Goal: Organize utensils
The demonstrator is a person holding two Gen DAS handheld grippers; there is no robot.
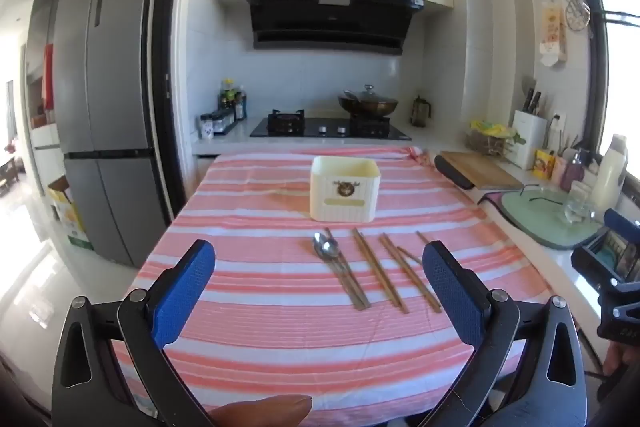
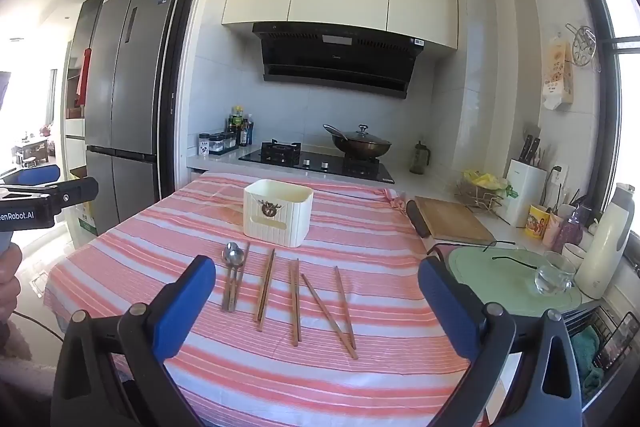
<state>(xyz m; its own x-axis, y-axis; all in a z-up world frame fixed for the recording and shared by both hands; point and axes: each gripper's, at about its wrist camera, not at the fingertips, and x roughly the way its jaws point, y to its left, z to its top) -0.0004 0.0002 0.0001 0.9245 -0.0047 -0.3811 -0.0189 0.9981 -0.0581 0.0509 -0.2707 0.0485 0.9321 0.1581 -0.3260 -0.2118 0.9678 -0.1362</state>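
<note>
Chopsticks (image 2: 296,301) and spoons (image 2: 233,259) are lying loose on the striped cloth (image 2: 140,239) before the cream holder (image 2: 278,213), ahead of both wide-spread, empty grippers, left gripper (image 1: 319,285) and right gripper (image 2: 317,293), each view catching the other gripper at its edge.

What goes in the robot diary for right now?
left hand-held gripper open | right hand-held gripper open | chopsticks, spoons on table | holder untouched

On the table (image 2: 120,267) I see the utensil box (image 2: 278,213) at twelve o'clock, spoons (image 2: 233,267) before it at eleven, chopsticks (image 2: 296,301) spread toward one. Behind the table lies the stove (image 2: 316,161), a wok (image 2: 358,143) on it; the cutting board (image 2: 452,221) sits at two.
</note>
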